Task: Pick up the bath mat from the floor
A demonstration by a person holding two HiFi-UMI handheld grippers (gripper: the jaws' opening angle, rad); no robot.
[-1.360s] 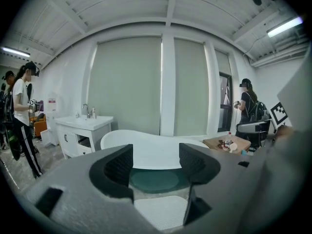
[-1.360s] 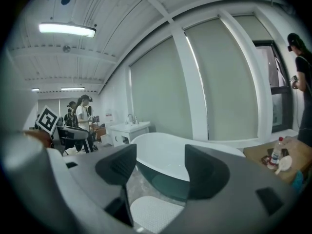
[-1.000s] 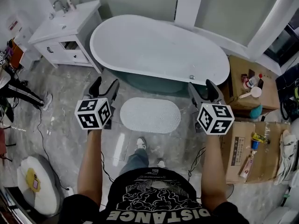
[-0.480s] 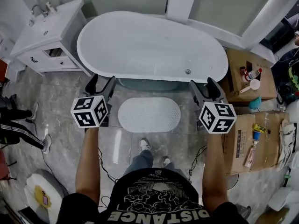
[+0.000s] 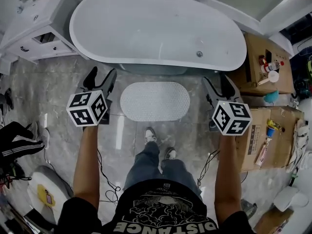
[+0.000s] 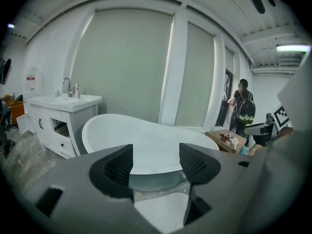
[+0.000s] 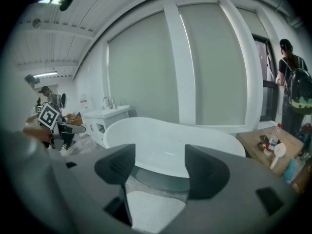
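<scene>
An oval white bath mat (image 5: 155,101) lies flat on the grey floor just in front of the tub. My left gripper (image 5: 99,78) hangs well above the floor to the mat's left, jaws apart and empty. To the mat's right my right gripper (image 5: 220,84) is held at about the same height; its jaws are opening with nothing between them. The left gripper view shows the mat (image 6: 161,212) low between the left gripper's (image 6: 155,161) pads. In the right gripper view the mat (image 7: 152,211) sits below the right gripper (image 7: 160,165). Both grippers are held clear of the mat.
A white freestanding bathtub (image 5: 156,30) stands beyond the mat, a white vanity (image 5: 34,23) at the far left. Cardboard boxes (image 5: 263,135) with bottles stand on the right. Cables (image 5: 105,172) trail by my feet. A person with a backpack (image 6: 243,108) stands at the far right doorway.
My view has moved forward towards the tub, so tub and mat sit higher and closer. Both grippers have stayed spread either side of the mat. The mat has not moved.
</scene>
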